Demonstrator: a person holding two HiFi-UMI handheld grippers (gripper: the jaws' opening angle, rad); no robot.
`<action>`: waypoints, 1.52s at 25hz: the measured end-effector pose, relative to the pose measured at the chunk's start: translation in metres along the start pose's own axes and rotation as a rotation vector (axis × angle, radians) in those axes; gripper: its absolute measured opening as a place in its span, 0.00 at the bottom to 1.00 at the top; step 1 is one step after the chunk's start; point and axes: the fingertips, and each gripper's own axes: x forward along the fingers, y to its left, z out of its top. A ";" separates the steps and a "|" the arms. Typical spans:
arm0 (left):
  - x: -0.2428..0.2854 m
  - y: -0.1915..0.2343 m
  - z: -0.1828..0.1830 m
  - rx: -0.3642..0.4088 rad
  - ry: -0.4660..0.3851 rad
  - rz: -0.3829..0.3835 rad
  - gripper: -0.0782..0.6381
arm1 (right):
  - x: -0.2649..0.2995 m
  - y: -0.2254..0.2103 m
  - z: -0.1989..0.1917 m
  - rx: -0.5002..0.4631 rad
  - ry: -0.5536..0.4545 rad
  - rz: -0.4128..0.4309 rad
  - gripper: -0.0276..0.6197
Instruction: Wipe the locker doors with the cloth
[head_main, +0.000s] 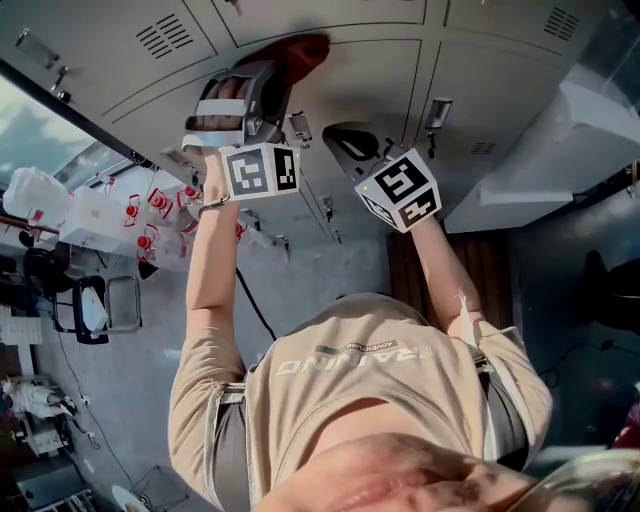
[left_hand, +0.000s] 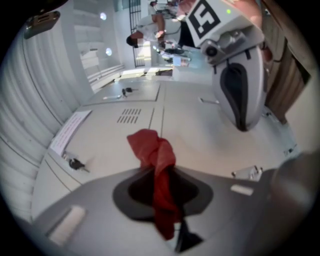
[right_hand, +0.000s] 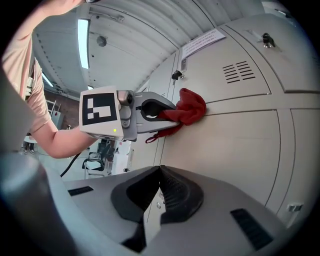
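**Operator:** Which gripper has the cloth, and how does the cloth lie?

**Checker:** The left gripper (left_hand: 162, 180) has it. Its fingers are clamped on the red cloth (left_hand: 152, 150). The cloth's long axis runs along the fingers, and its bunched free end stands out past the fingertips toward the locker doors (right_hand: 235, 145). From the right gripper view we read that bunched end as touching the door face. It sits at the seam (right_hand: 240, 112) just beside the louvred vent (right_hand: 241, 71), near the door's corner.

**Operator:** And the other gripper?

**Checker:** The right gripper (right_hand: 160, 192) has its fingers together, with nothing between them. It sits just beside the left one and points at the same bank of doors, apart from the cloth. The left gripper is the nearer one, since it already carries the cloth. We judge the wiping stroke to be its job: travel across the door face, away from the seam, with the bunched end kept against the panel.

**Operator:** Counts?

**Checker:** One cloth and two grippers. There are several locker doors, but the bank runs out of every view, so we give no total.
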 end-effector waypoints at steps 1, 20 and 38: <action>0.000 -0.005 0.000 -0.011 -0.002 -0.007 0.20 | 0.000 -0.001 -0.004 0.004 0.011 -0.006 0.06; -0.011 -0.151 -0.008 -0.152 0.019 -0.216 0.20 | 0.005 0.000 -0.064 0.079 0.131 -0.036 0.06; -0.022 -0.303 -0.020 -0.312 0.065 -0.423 0.20 | -0.001 0.010 -0.143 0.174 0.302 -0.009 0.06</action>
